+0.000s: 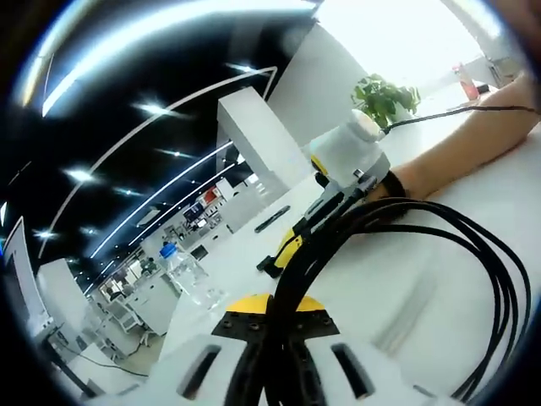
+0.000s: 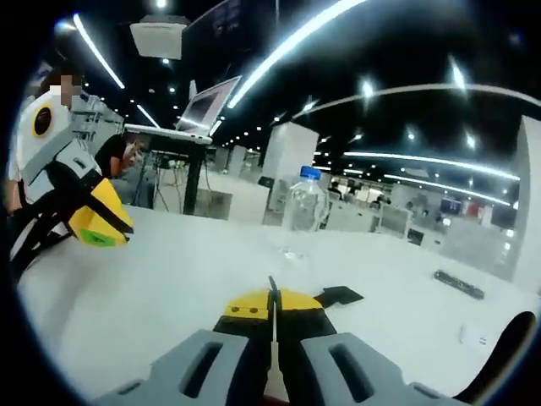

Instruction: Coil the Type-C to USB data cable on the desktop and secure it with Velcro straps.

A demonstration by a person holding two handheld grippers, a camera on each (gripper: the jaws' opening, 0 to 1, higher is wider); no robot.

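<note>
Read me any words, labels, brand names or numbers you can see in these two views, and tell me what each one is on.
No text can be read in either view.
Water bottle: any label is too blurred to read.
Laptop screen: too small and blurred.
Distant shelves and screens: too small to read.

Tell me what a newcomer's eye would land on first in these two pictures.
In the left gripper view, the bundle of black cable stands out, running up between the left gripper's jaws and looping wide over the white desktop, with the right gripper beyond it. In the right gripper view, a clear water bottle with a blue cap stands upright mid-table, and the left gripper with yellow tips comes in from the left.
</note>
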